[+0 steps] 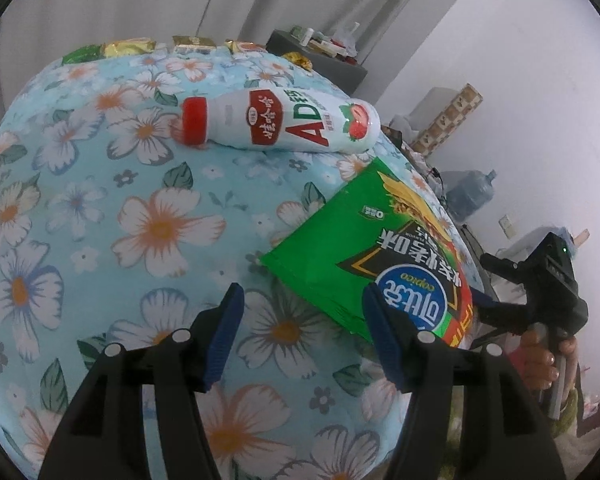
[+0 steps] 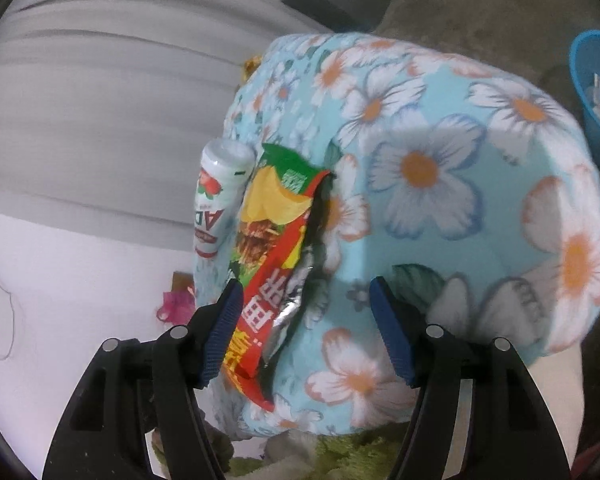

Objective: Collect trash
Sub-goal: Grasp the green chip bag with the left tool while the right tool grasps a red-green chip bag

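Item 1, my left gripper: jaws apart, nothing pressed between the blue pads; the right-hand pad overlaps the near corner of the chip bag in view, but whether it touches I cannot tell.

Item 2, my right gripper: jaws likewise apart and holding nothing; its left pad sits just beside the bag's torn end. In the left wrist view this gripper shows at the far right edge with a hand on its handle.

Item 3, chip bag: green with a red band, lying flat on the flowered cloth at its edge. Long axis runs from the grippers away toward the bottle; print reads upside down from my side. In the right wrist view the chip bag shows a silver lining at its opened near end.

Item 4, milk bottle: white, red cap, lying on its side beyond the bag. Long axis crosswise, cap to the left, base to the right, base just beside the bag's far corner.

Item 5, blue basin: on the floor, well apart from the cloth; some packaging inside, too blurred to identify.

Item 6, wrappers: gold and green, along the cloth's far edge.
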